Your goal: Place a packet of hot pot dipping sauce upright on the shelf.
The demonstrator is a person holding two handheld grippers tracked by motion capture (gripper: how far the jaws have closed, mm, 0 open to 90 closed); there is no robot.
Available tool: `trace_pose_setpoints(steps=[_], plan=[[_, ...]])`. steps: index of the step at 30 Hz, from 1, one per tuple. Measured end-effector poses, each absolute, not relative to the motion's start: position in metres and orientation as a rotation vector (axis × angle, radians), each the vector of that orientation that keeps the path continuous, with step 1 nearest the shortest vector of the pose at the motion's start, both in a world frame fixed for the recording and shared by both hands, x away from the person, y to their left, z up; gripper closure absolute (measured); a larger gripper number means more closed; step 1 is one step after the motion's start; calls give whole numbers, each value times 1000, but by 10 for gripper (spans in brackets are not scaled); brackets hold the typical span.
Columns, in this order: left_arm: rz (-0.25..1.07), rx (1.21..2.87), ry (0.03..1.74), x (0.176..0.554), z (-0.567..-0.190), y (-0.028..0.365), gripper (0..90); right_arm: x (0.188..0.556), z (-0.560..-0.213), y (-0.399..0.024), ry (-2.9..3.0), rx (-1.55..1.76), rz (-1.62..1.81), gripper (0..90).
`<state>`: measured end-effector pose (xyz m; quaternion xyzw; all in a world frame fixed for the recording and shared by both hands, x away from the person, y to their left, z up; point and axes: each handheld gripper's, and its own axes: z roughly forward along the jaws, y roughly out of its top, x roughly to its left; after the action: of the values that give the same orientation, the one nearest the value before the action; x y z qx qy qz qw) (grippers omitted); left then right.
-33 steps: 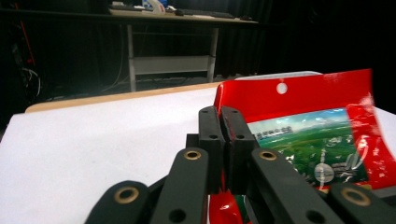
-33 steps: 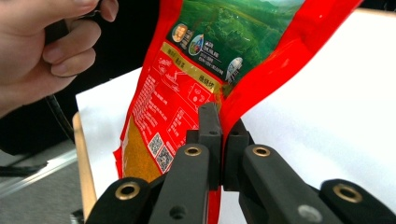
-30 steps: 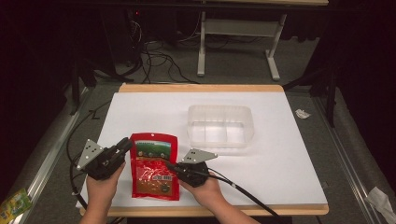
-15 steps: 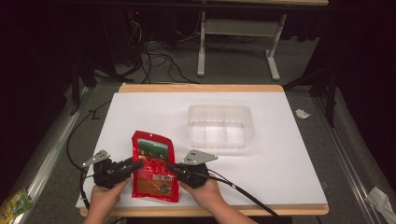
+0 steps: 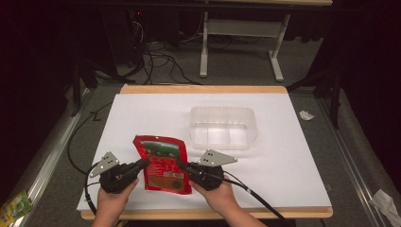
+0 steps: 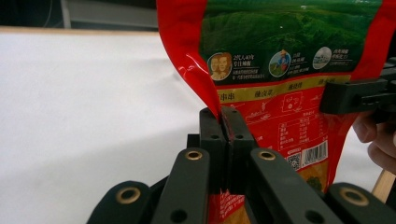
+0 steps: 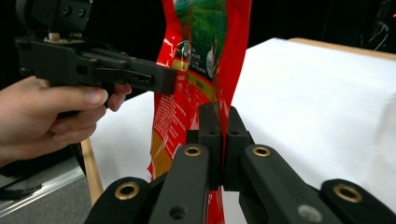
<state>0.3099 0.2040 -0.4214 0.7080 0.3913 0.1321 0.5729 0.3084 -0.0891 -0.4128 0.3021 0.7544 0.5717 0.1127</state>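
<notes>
Two grippers clamp one red snack pouch (image 5: 163,163) from opposite sides near the bench's near edge. The left gripper (image 5: 142,164) has its jaws closed tight on the pouch's left edge, and the left gripper view shows the red film pinched in the seam between them. The right gripper (image 5: 182,165) has its jaws closed the same way on the right edge. In the gripper views the pouch stands upright between the two, its green landscape print uppermost.

Just beyond the pouch's far right corner sits a clear plastic tray (image 5: 222,126) with inner dividers, close to the right gripper's grey plate but apart from it. The white bench (image 5: 142,113) lies bare to the left and on the far side of the pouch, and right of the tray. Cables trail off the near edge. A small packet (image 5: 14,206) lies on the floor at the left, and crumpled scraps (image 5: 306,115) at the right.
</notes>
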Motion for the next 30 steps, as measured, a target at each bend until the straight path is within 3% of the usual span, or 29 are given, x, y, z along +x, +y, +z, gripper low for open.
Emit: trace_pose_setpoints(steps=[30], plan=[[336,1682,637,318,-411,67,892,281,-400,-225,1977,1015,1618,900]])
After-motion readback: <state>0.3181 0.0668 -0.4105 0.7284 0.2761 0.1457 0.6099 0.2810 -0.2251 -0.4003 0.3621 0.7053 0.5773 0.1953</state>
